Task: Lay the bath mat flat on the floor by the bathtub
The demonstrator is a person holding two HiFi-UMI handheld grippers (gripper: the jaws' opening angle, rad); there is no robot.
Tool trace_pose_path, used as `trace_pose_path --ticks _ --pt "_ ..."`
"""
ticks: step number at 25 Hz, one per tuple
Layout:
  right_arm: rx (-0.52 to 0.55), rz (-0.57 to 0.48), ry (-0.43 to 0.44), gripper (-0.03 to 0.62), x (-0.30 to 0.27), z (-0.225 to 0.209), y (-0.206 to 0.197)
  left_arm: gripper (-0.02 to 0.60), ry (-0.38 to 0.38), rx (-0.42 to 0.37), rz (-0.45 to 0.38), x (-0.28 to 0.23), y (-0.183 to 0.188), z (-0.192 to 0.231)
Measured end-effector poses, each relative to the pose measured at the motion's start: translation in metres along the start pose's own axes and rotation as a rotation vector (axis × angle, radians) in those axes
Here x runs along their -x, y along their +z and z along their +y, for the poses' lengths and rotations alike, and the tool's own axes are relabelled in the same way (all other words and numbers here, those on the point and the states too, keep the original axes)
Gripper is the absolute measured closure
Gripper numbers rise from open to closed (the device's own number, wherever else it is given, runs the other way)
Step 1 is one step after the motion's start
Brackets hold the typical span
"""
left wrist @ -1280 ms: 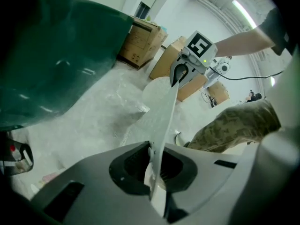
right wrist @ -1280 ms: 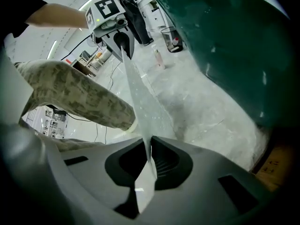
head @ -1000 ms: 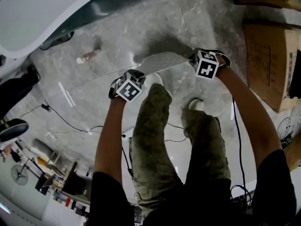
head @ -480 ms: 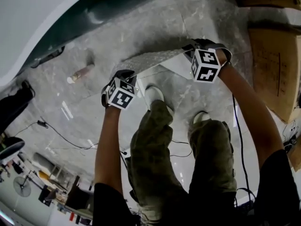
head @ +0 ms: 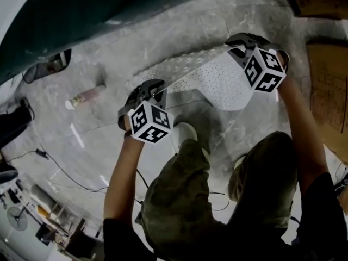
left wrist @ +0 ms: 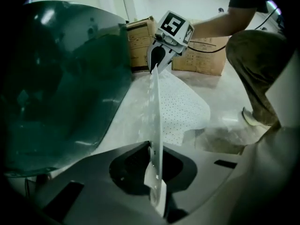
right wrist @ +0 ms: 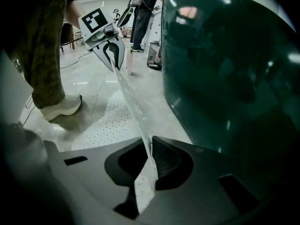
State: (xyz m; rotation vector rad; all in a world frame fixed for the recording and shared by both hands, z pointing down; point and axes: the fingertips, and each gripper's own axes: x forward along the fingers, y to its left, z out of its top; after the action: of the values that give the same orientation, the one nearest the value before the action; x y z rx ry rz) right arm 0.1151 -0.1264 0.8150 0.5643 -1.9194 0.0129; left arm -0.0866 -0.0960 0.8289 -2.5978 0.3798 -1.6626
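Grey marbled stone floor (head: 109,124), glossy, with seams. Dark green glossy bathtub (head: 81,20) stands on it along the top left. Small pale cylindrical bottle (head: 86,95) lies on its side near the tub. Brown cardboard boxes (head: 329,86) at right. Thin black cable (head: 70,175) trails lower left. White perforated bath mat (head: 217,80) has its lower part resting on the floor; pale sneaker (head: 186,134) just beside it.

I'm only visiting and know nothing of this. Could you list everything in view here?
bath mat: one, white with small holes, stretched between both grippers
bathtub: one, dark green, upper left
bottle: one, pale, lying on the floor left of the mat
cardboard boxes: at least two, brown, right
cable: one, black, lower left
floor: grey, marbled
left gripper: black, shut on the mat's edge
right gripper: black, shut on the mat's edge
trousers: olive, bottom centre
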Motion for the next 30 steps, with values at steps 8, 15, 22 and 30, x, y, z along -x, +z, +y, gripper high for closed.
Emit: trace_pose_path --ticks 8,15,22,30 --pt "0.097 -0.014 0.033 0.554 -0.052 0.017 -0.028 0.552 0.099 0.116 -0.030 -0.053 -0.023 0.009" --pt "0.054 -0.006 -0.046 0.519 -0.066 -0.002 -0.035 0.525 0.253 0.151 -0.029 -0.058 -0.023 0.038" --pt "-0.017 -0.064 -0.133 0.369 -0.067 -0.031 -0.048 0.429 0.432 0.379 -0.143 -0.037 -0.051 0.086" --pt "-0.125 -0.076 -0.123 0.339 -0.074 -0.020 -0.072 0.377 0.199 0.508 -0.072 -0.104 -0.082 0.035"
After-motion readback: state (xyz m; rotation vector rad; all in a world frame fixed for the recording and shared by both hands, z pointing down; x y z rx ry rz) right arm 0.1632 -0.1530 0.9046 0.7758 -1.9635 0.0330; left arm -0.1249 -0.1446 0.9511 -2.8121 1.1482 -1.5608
